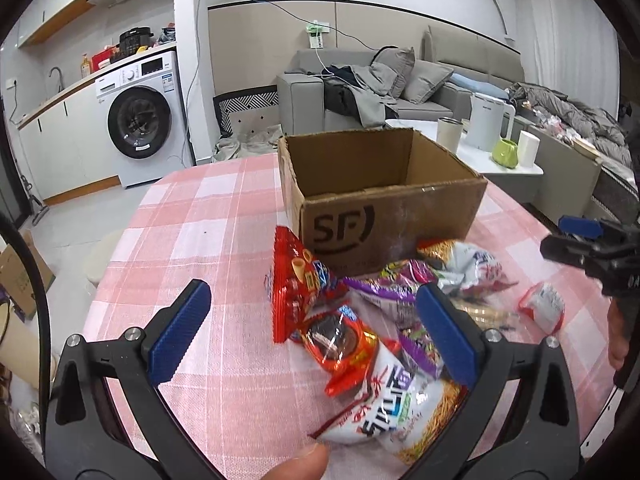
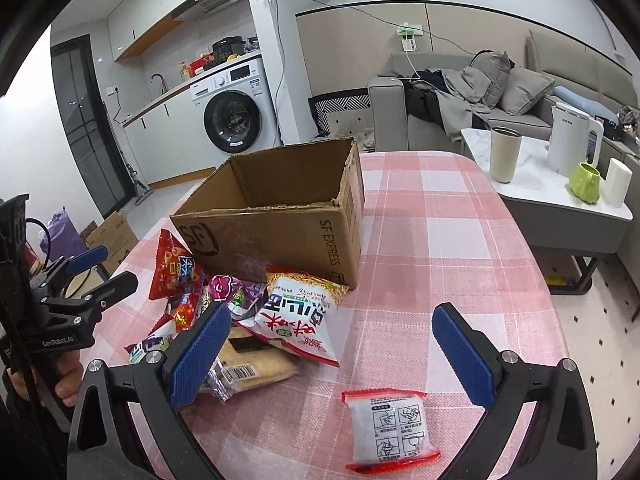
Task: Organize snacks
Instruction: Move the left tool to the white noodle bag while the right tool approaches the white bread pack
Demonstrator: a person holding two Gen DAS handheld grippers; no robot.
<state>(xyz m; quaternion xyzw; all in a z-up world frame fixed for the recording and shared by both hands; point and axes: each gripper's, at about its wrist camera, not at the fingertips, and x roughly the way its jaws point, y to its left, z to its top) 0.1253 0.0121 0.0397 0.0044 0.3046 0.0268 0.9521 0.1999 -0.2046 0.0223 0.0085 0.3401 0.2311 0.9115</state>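
Hovering low over the pink checked counter (image 2: 460, 240), the right gripper (image 2: 340, 350) is holding its jaws spread wide, nothing between them. Nearest it is lying a small white sachet with red sealed ends (image 2: 390, 430), printed with instruction drawings, apart from the heap. It is looking light, flat and crinkly; taking it across the middle seems safest. The left gripper (image 1: 310, 330) is likewise spread, poised above the snack pile (image 1: 380, 320): an orange-red packet (image 1: 340, 348), a white noodle bag with red Chinese characters (image 1: 396, 404), a tall red bag (image 1: 290, 280) and a purple packet (image 1: 388, 284). All are probably slippery foil, airy and crushable, so pinching gently at a seam looks wise. Just beyond, touching the pile, an open cardboard box (image 1: 384, 216) is standing empty, reading "SF" and, from the right wrist view, "SF EXPRESS".
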